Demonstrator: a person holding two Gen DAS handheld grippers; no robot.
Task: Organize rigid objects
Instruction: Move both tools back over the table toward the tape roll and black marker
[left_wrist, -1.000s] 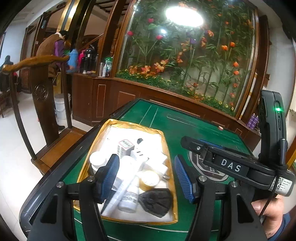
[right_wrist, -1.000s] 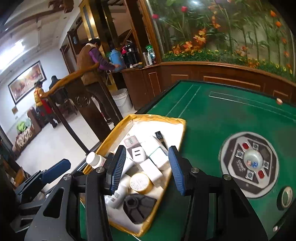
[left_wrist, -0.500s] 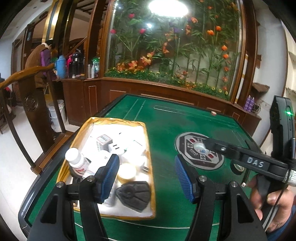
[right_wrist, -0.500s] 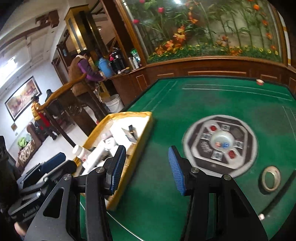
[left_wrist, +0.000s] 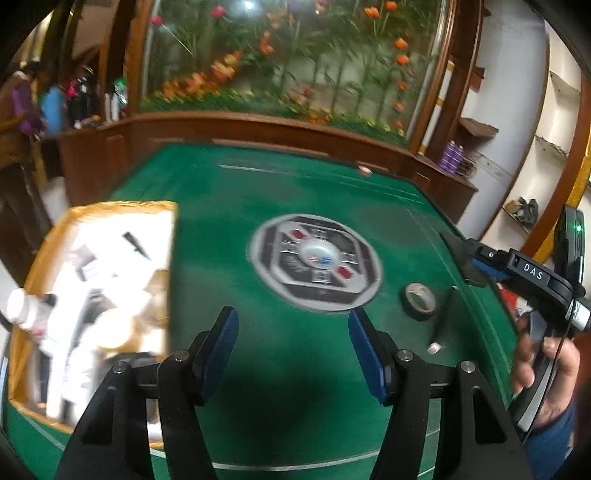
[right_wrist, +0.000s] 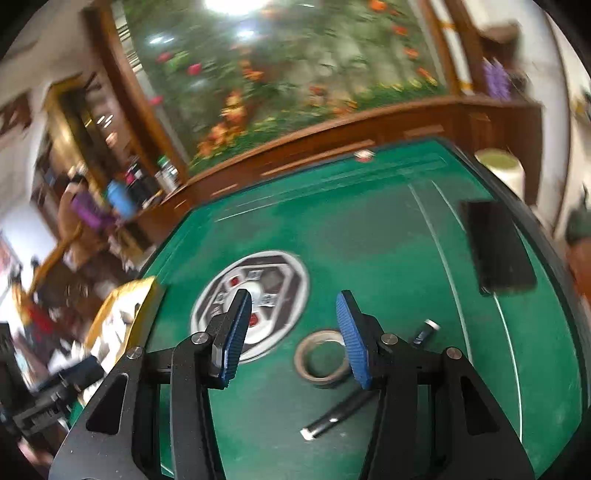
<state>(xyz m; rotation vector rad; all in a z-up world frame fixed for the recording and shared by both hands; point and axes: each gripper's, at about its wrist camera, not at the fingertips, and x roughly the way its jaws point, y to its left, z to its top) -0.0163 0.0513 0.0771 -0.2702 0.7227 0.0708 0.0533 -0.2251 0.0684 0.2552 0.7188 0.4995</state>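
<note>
A gold-rimmed tray (left_wrist: 122, 206) holding several white bottles, jars and small boxes sits on the green table at the left, blurred. In the left wrist view my left gripper (left_wrist: 291, 332) is open over bare green felt to the right of the tray, with nothing between its blue pads. A roll of tape (right_wrist: 321, 360) and a dark pen (right_wrist: 340, 413) lie just below my right gripper (right_wrist: 293, 325), which is open and empty above them. A small dark cylinder (right_wrist: 424, 330) lies to the right of the tape. The tape roll (left_wrist: 419, 301) and pen (left_wrist: 441, 321) also show at the table's right side.
A round control panel (left_wrist: 314, 258) is set in the middle of the table. A flat black rectangular object (right_wrist: 495, 247) lies near the right edge. A hand (left_wrist: 543, 369) holds the right gripper (left_wrist: 465, 254). A wooden counter and flower display stand behind the table.
Both grippers have swung right, away from over the tray toward the table's middle and right side. The tape roll and pen have come into view. Both stay open.
</note>
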